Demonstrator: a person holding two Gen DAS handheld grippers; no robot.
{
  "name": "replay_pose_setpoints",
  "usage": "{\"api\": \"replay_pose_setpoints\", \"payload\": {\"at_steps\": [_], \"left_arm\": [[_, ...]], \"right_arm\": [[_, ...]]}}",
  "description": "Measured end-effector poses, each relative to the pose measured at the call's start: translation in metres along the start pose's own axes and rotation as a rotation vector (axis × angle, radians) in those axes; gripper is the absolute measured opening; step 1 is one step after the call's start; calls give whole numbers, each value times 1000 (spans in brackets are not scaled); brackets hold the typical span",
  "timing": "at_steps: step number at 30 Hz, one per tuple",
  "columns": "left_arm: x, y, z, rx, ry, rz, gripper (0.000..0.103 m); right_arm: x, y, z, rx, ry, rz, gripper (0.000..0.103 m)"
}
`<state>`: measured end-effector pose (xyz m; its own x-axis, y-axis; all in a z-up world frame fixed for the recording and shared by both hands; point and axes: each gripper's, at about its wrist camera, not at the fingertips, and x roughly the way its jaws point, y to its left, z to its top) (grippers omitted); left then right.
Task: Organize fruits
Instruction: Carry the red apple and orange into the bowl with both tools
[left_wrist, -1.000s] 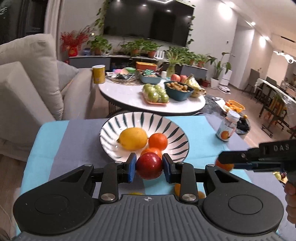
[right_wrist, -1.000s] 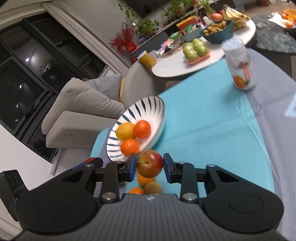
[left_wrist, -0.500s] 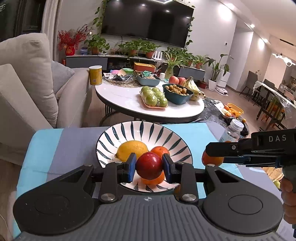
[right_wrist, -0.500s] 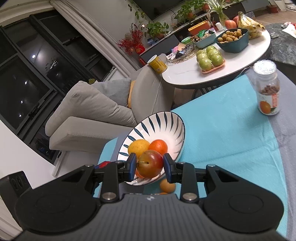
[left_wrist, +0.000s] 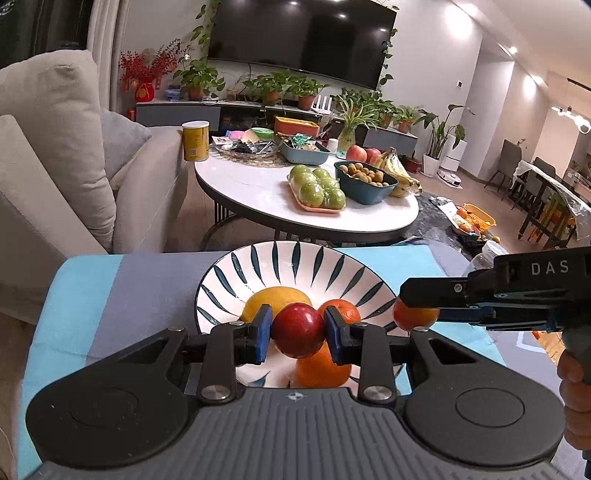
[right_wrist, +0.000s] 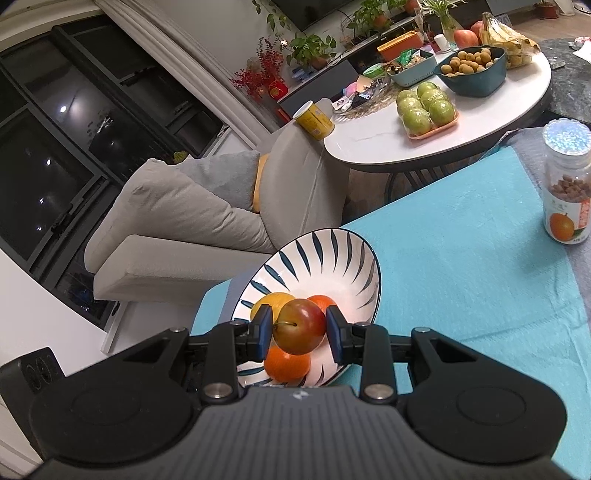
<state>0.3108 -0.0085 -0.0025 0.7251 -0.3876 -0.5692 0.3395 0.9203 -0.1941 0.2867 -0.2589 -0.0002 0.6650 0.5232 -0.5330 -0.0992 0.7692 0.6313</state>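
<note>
Here, a red plum (left_wrist: 297, 335) is clamped in the left gripper (left_wrist: 297, 334) and a red-green plum (right_wrist: 300, 325) in the right gripper (right_wrist: 299, 326), both over the striped bowl (left_wrist: 295, 266); each should be lowered into bare space beside the lemon (left_wrist: 275, 301) before the jaws are released.

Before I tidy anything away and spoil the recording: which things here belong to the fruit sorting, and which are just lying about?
Job:
- striped bowl
- lemon and oranges in it
- red plum in left gripper
- reddish plum in right gripper

Lying about:
- jar
- yellow can
- tray of green fruit
- bananas
</note>
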Motion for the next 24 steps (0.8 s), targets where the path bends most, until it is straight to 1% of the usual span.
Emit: {"api": "replay_pose_setpoints", "payload": {"at_steps": [8,12,18,24], "left_arm": [[16,6,-1,-2,26,-6,28],[22,11,-1,-19,33,-6,29],[24,16,-4,-18,34,-5,29],[25,17,-6,-15,39,-3,29]], "right_arm": [[15,-6,4,32,24,-1,39],[20,-8,6,40,28,-4,39],[30,-10,6,51,44,-5,39],[29,-12,7,54,42,-3,40]]}}
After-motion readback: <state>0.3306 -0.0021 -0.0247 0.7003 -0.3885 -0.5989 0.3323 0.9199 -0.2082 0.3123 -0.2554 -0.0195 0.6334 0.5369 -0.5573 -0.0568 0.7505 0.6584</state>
